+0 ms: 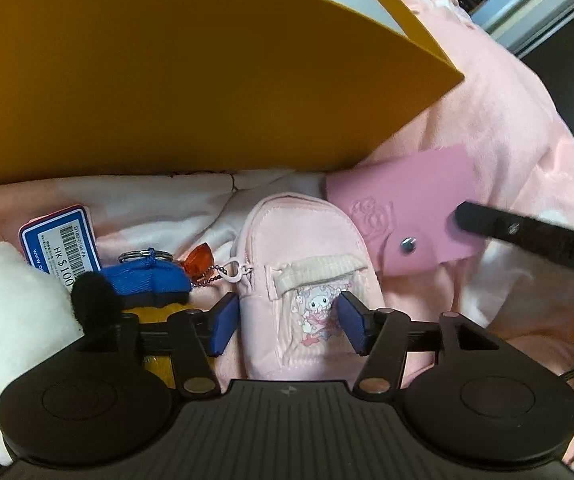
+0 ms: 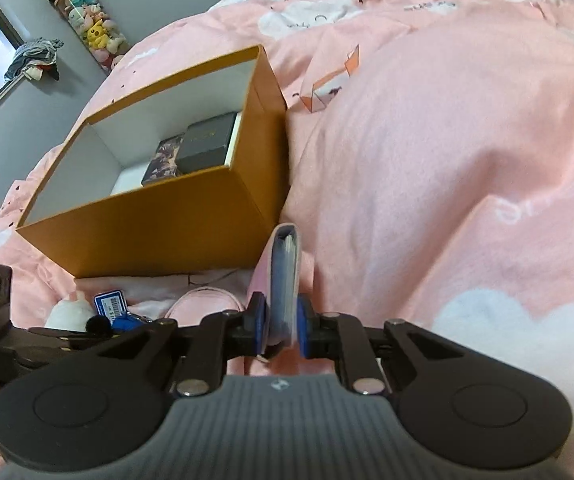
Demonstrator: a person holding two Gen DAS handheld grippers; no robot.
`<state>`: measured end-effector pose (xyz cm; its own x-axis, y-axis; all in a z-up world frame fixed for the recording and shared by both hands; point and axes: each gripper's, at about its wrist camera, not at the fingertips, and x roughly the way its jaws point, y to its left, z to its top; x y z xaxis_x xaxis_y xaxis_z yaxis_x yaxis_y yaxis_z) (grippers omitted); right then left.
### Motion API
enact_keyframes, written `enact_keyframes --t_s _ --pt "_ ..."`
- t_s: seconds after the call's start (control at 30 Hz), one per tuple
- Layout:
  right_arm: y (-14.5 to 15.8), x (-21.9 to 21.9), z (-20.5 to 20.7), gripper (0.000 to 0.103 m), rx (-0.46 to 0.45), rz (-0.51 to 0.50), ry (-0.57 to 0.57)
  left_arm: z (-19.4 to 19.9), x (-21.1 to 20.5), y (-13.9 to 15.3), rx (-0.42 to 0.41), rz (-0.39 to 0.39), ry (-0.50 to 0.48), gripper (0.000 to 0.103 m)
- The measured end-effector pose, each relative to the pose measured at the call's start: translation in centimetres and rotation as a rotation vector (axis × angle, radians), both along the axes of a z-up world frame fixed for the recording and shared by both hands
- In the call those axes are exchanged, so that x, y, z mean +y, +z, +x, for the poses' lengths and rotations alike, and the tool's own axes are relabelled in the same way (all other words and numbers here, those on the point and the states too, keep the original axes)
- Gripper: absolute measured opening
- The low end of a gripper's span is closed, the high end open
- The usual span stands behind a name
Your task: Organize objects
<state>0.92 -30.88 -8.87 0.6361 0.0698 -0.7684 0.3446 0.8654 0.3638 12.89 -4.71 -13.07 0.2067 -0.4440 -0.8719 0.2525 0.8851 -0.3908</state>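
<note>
My left gripper (image 1: 289, 326) is open, its blue pads on either side of a small pink backpack pouch (image 1: 303, 280) lying on the bedding. My right gripper (image 2: 281, 330) is shut on a pink card wallet (image 2: 283, 276), held on edge; the wallet also shows in the left wrist view (image 1: 403, 212) with a right finger (image 1: 527, 236) on it. An open orange box (image 2: 159, 216) stands just beyond, its wall (image 1: 167, 92) filling the left wrist view. Inside it lie a dark box (image 2: 207, 144) and a patterned box (image 2: 163, 160).
Left of the pouch lie a blue-hatted plush keychain (image 1: 147, 280), an orange charm (image 1: 199, 258), a blue HK$100 card (image 1: 61, 242) and a white plush (image 1: 11, 312). The pink duvet (image 2: 447, 160) rises to the right. A tube of plush toys (image 2: 87, 24) stands on the far wall.
</note>
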Motion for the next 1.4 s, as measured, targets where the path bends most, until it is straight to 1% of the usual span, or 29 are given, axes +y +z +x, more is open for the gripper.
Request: enact_keyframes --t_s 0.03,0.07,0.1,0.13,0.17,0.2,0.23,0.37,0.4,0.43,0.5,0.6,0.73,0.8,0.93,1.0,1.07,1.13,1.23,1.3,1.4 --pt "-0.2 -0.1 0.2 0.019 -0.010 0.004 -0.003 -0.1 0.2 0.1 -0.003 -0.006 0.011 0.049" --pt "-0.3 -0.1 0.3 0.022 -0.022 0.012 -0.011 -0.1 0.5 0.2 -0.003 -0.011 0.023 0.046" --pt "-0.4 0.1 0.3 0.023 -0.031 0.026 -0.014 -0.2 0.8 0.3 -0.004 -0.019 0.035 0.037" --pt "-0.6 0.4 0.1 0.025 -0.043 0.051 -0.013 -0.3 1.1 0.4 -0.008 -0.027 0.050 0.031" --pt "-1.0 0.4 0.4 0.028 -0.055 0.078 -0.011 -0.2 1.1 0.5 -0.006 -0.035 0.061 0.029" --pt "-1.6 0.9 0.8 0.034 -0.061 0.096 -0.006 -0.2 1.4 0.5 -0.004 -0.046 0.072 0.026" --pt "-1.9 1.4 0.9 0.034 -0.055 0.102 -0.002 -0.4 1.3 0.6 -0.007 -0.053 0.081 0.025" --pt "-3.0 2.7 0.4 0.034 0.011 0.102 -0.013 -0.4 1.1 0.9 -0.027 -0.054 0.082 0.022" --pt "-3.0 3.0 0.4 0.030 0.022 0.091 -0.009 -0.4 1.0 1.0 -0.031 -0.054 0.081 0.021" --pt "-3.0 3.1 0.3 0.022 0.025 0.071 -0.018 -0.5 1.2 1.1 -0.034 -0.054 0.082 0.020" --pt "-2.7 3.2 0.3 0.021 0.015 0.058 -0.026 -0.5 1.4 1.2 -0.046 -0.064 0.086 0.020" --pt "-1.5 3.6 -0.5 0.020 -0.010 0.002 -0.027 -1.3 2.1 2.5 -0.093 -0.081 0.096 0.019" --pt "1.5 4.4 -1.4 0.019 -0.078 -0.147 0.002 -2.4 3.0 4.8 -0.170 -0.122 0.100 0.018" --pt "3.1 4.6 -1.7 0.019 -0.102 -0.196 0.016 -2.9 3.7 6.3 -0.201 -0.150 0.105 0.018" --pt "5.9 4.3 -1.8 0.018 -0.151 -0.214 0.036 -3.3 4.9 9.4 -0.263 -0.199 0.113 0.018" --pt "7.4 3.8 -1.8 0.018 -0.174 -0.189 0.040 -3.3 5.5 10.9 -0.293 -0.219 0.118 0.018" --pt "8.9 3.2 -1.6 0.018 -0.198 -0.143 0.054 -2.9 6.3 12.4 -0.318 -0.238 0.132 0.018" --pt "10.1 2.7 -0.8 0.018 -0.221 -0.119 0.068 -2.3 7.0 14.1 -0.359 -0.245 0.144 0.018" --pt "12.0 2.8 0.8 0.018 -0.262 -0.125 0.110 -0.8 7.5 16.2 -0.443 -0.198 0.183 0.018" --pt "12.7 3.0 2.5 0.018 -0.283 -0.118 0.156 0.3 8.0 17.0 -0.475 -0.180 0.211 0.018" --pt "12.8 2.9 6.4 0.018 -0.264 -0.101 0.211 2.2 8.5 17.7 -0.529 -0.122 0.240 0.018"
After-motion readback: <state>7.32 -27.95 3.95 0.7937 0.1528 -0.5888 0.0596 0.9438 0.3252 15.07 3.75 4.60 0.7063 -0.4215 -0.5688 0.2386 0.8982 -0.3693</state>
